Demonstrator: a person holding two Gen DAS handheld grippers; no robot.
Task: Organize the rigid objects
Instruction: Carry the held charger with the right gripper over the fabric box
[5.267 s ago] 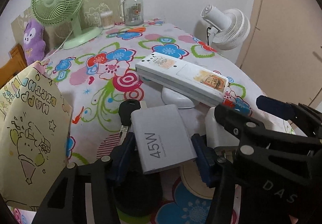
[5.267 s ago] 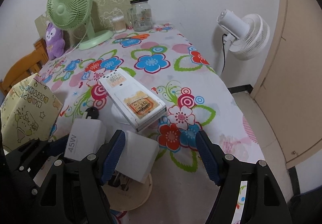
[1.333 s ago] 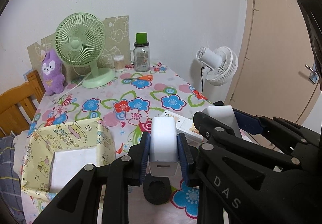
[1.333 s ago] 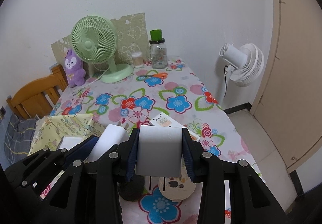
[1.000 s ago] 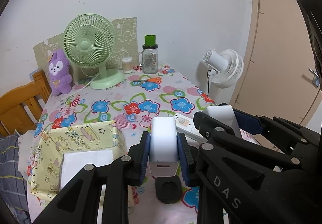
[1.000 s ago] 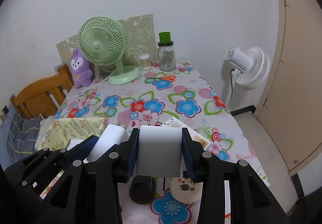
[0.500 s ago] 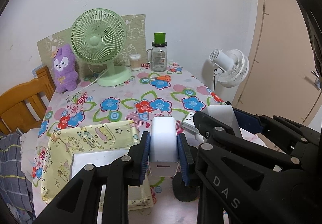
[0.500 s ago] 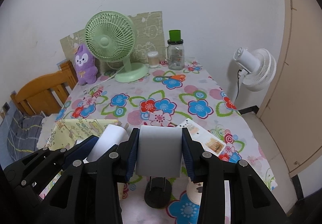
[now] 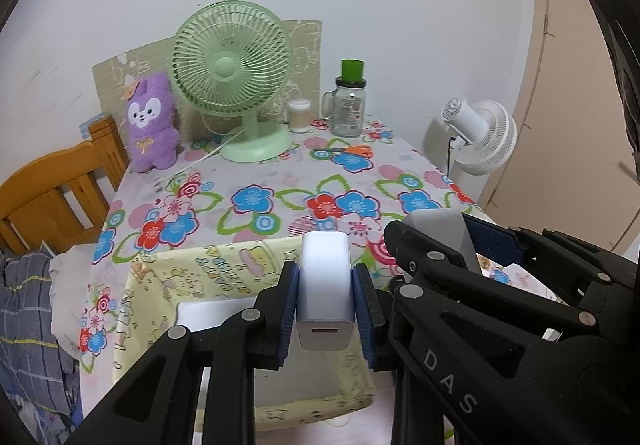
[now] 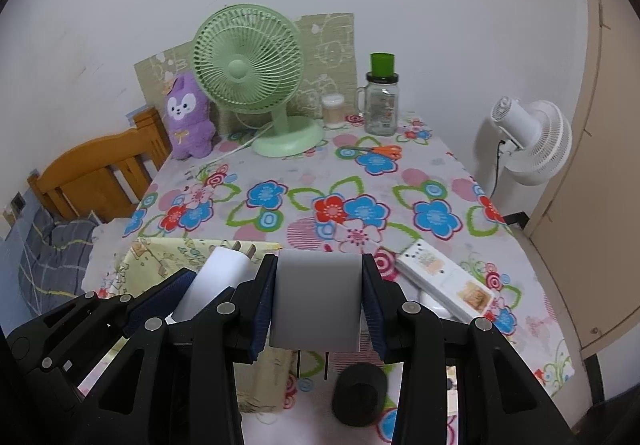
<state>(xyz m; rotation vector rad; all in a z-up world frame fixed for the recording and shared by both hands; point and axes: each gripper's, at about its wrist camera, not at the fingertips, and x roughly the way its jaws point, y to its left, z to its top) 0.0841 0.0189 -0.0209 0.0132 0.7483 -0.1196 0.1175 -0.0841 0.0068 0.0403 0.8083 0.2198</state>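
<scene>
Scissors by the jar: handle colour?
Orange. The scissors lie flat on the floral cloth in front of the jar; clearest in the right wrist view.

Small room, table against a plain white wall.
A flowered tablecloth (image 10: 360,205) is covering the table; a green desk fan (image 10: 256,77) and purple plush toy (image 10: 188,121) are standing at the wall end (patterned board (image 10: 332,45) leaning behind them). A wooden chair (image 10: 100,173) is sitting left, a white floor fan (image 10: 532,141) right, beside a beige door (image 10: 600,165).
</scene>
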